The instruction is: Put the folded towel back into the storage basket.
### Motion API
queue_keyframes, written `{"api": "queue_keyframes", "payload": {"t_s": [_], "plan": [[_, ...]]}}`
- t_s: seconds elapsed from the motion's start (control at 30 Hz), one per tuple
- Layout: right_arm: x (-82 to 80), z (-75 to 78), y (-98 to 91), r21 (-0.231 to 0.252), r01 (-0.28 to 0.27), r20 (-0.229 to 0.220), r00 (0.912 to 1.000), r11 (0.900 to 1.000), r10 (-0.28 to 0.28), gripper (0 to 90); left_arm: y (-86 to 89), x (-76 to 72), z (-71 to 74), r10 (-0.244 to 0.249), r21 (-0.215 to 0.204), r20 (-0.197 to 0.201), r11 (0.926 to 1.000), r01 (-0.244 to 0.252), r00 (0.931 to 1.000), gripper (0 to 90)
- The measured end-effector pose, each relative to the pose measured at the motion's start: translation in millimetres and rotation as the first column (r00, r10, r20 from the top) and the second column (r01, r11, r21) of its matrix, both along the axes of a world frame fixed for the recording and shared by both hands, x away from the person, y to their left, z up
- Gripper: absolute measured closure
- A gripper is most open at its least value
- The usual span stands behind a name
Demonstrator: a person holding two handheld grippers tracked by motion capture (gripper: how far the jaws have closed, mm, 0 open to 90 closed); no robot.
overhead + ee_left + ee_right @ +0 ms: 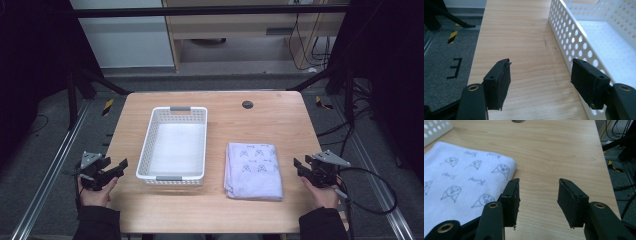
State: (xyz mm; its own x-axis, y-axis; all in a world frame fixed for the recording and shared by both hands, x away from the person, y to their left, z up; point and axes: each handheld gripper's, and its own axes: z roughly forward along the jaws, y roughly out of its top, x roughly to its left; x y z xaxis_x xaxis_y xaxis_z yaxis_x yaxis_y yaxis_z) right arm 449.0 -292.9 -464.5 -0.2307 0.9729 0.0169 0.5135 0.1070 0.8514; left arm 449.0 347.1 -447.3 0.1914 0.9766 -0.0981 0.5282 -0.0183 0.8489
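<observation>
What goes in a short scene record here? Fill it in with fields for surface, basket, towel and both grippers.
surface: wooden table
basket: white perforated basket, nothing in it, left of centre
towel: folded pale towel with printed figures, flat on the table right of the basket, apart from it
left gripper: jaws open, nothing between them, beside the basket's left wall
right gripper: jaws open, nothing between them, just right of the towel, not touching it

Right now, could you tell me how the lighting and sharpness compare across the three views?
High view: the table is evenly lit, its surroundings fall into deep dark, and the picture is a little soft. Left gripper view: the basket floor glares to near white, while the near jaws are sharp. Right gripper view: the towel print reads clearly, with only a faint shadow along its edge.
</observation>
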Motion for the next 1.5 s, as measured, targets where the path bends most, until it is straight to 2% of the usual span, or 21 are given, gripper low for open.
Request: {"api": "queue_keyframes", "payload": {"t_s": [0.07, 0.23, 0.37, 0.43, 0.6, 0.8, 0.93, 1.13, 1.23, 1.37, 1.5], "plan": [[-3.0, 3.9, -2.2, 0.023, 0.000, 0.022, 0.9997, 0.9997, -0.001, 50.4, -2.5, -2.6, 5.7, -0.006, -0.012, 0.018, 0.9999, 0.006, 0.9998, 31.7], [-5.1, 7.8, -3.0, 0.031, 0.000, 0.038, 0.9993, 0.9995, -0.001, 49.7, -10.9, -8.2, 16.7, -0.018, -0.030, 0.038, 0.9994, 0.019, 0.9991, 31.9], [-5.4, 10.1, -2.6, 0.031, -0.008, 0.044, 0.9990, 0.9995, 0.007, 50.4, -18.7, -12.2, 25.1, -0.038, -0.046, 0.054, 0.9981, 0.040, 0.9978, 32.3], [-5.0, 11.0, -1.5, 0.038, -0.018, 0.029, 0.9994, 0.9991, 0.017, 52.1, -23.5, -13.3, 27.5, -0.055, -0.050, 0.059, 0.9971, 0.058, 0.9968, 32.0], [-4.9, 13.2, 3.2, 0.016, -0.032, 0.026, 0.9992, 0.9994, 0.032, 55.0, -39.2, -15.6, 32.5, -0.093, -0.035, 0.067, 0.9948, 0.095, 0.9934, 31.8], [-4.9, 18.4, 6.8, 0.013, -0.045, 0.033, 0.9985, 0.9989, 0.044, 53.1, -55.5, -18.6, 36.1, -0.124, -0.024, 0.071, 0.9917, 0.126, 0.9897, 31.7], [-4.1, 20.0, 8.3, 0.028, -0.049, 0.026, 0.9985, 0.9984, 0.049, 51.3, -64.9, -19.5, 37.5, -0.142, -0.021, 0.075, 0.9894, 0.144, 0.9871, 31.7], [-1.9, 24.4, 7.5, 0.052, -0.058, 0.039, 0.9977, 0.9970, 0.056, 48.3, -79.4, -20.4, 40.4, -0.171, -0.014, 0.080, 0.9848, 0.173, 0.9819, 31.1], [-1.0, 26.7, 7.4, 0.048, -0.061, 0.040, 0.9974, 0.9970, 0.059, 47.2, -87.8, -19.1, 40.3, -0.183, -0.012, 0.073, 0.9828, 0.184, 0.9805, 31.1], [0.4, 32.2, 7.7, 0.059, -0.064, 0.049, 0.9969, 0.9962, 0.061, 44.5, -100.4, -16.8, 42.6, -0.208, -0.003, 0.072, 0.9781, 0.208, 0.9756, 30.9], [2.1, 38.8, 10.0, 0.078, -0.086, 0.053, 0.9952, 0.9932, 0.082, 38.7, -114.5, -15.9, 50.6, -0.227, -0.010, 0.091, 0.9734, 0.229, 0.9696, 30.8]]}}
